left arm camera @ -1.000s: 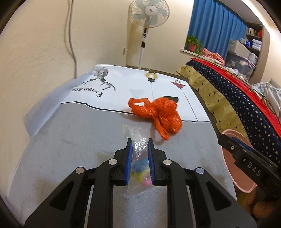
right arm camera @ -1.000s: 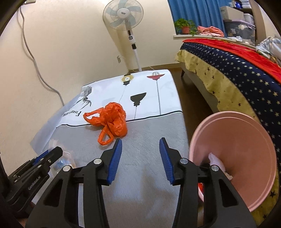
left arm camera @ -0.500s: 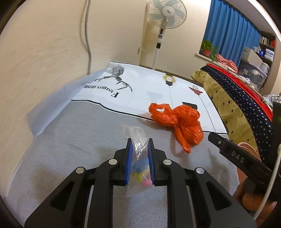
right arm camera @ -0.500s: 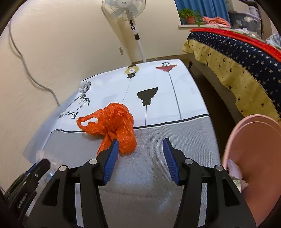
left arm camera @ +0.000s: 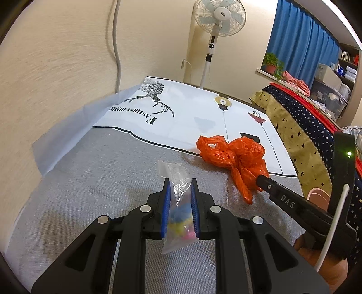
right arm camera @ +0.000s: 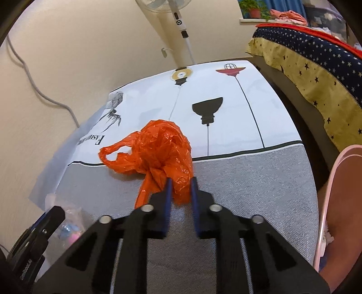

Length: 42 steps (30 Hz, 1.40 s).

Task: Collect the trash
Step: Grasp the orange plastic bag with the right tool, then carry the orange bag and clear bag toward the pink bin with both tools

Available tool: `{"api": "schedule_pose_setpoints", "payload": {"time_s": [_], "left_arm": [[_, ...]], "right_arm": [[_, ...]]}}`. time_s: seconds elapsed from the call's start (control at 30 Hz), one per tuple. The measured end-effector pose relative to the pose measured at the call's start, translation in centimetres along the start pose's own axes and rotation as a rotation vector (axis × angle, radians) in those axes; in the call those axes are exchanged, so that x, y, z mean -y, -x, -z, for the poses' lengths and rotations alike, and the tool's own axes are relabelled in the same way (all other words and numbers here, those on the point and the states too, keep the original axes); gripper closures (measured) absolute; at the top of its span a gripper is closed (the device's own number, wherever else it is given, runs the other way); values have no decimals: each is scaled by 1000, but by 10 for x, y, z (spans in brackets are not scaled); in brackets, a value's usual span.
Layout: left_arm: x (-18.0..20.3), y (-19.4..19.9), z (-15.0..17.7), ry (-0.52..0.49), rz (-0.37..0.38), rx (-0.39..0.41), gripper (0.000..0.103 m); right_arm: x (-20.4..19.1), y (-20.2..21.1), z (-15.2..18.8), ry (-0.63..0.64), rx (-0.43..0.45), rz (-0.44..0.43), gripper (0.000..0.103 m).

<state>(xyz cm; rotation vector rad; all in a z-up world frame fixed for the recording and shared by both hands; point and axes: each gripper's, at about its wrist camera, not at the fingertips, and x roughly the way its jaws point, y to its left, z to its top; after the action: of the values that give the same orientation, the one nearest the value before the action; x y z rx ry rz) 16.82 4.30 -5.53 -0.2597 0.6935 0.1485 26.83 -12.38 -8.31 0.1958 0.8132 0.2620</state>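
Two close wrist views, angled down (shared orange bag (left arm camera: 235,156))

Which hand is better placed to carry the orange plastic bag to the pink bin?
The right. The right gripper has just closed on the orange plastic bag, and the pink bin is on its side. The left gripper already holds a clear bag.

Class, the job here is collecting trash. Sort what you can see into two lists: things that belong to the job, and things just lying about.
Part of the job:
- orange plastic bag, pinched by the right gripper
- clear packet, held in the left gripper
- pink bin

Just lying about:
- standing fan
- potted plant
- printed tablecloth
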Motion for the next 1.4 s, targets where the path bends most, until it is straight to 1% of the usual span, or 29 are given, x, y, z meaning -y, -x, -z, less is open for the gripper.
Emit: {"api": "schedule_pose_setpoints", "payload": {"time_s": [0.27,0.43,0.73,0.9,1.27,1.3,1.33,1.4], "left_arm": [[4,6,0,-1,5,11,86],[6,14,1,-5,15,20,86],[9,38,5,-17,36,43,86],[16,50,11,-39,65,43,86],[37,79,21,-89,139,71,86],[39,80,22,-96,143,73,86],[41,82,22,-102,147,75,86],[44,85,24,-112,155,77,86]], "right_arm": [[-3,27,2,16,37,19,91],[-4,56,7,48,73,47,91],[6,110,21,49,134,108,91],[9,141,30,56,162,135,91],[28,203,47,46,229,204,91],[32,209,49,41,234,209,92],[34,213,51,35,237,212,100],[40,220,53,24,243,219,101]]}}
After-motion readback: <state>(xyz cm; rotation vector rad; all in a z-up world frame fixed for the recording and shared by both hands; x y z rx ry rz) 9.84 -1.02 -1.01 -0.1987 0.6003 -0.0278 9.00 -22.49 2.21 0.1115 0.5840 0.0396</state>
